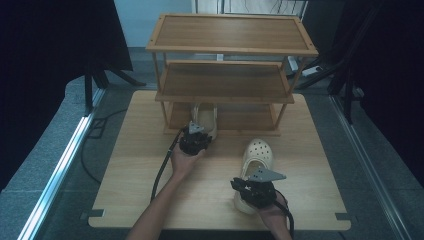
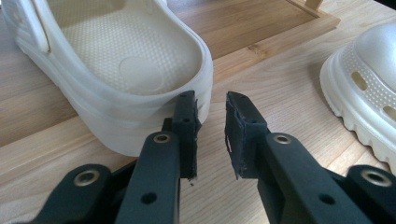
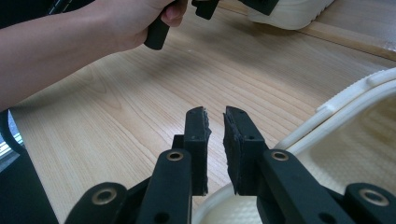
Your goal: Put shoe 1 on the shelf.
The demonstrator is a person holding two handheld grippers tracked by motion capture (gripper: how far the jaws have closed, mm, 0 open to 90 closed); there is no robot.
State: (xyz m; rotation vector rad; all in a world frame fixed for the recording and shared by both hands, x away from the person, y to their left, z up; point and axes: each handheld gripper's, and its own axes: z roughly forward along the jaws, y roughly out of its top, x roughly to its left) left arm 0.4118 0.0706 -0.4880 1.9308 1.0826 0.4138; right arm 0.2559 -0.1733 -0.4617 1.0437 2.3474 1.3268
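The left gripper (image 2: 211, 135) has its two black jaws parted with a clear gap and nothing between them; the tip of one jaw sits just against the rounded heel wall of a cream-white perforated rubber clog (image 2: 116, 79), but the pads do not clamp it. In the high view this left gripper (image 1: 196, 139) is held in the person's left hand (image 1: 184, 161) at the front edge of the lowest tier of a three-tier light wooden shoe rack (image 1: 230, 50). That clog (image 1: 206, 120) lies partly on the bottom tier, its heel toward the person.

The right gripper (image 3: 215, 140) has its jaws close together with a narrow slit left between the pads, and nothing is pinched there; the rim of the second cream-white rubber clog (image 3: 355, 135) passes just below and beside the jaws. From above, the right gripper (image 1: 252, 190) hovers over the heel end of this second clog (image 1: 257, 155), which rests on the pale wooden table (image 1: 140, 165) in front of the rack, toe pointing toward it. The two clogs lie near each other, not touching. A black cable (image 1: 162, 170) trails from the left gripper back across the table.
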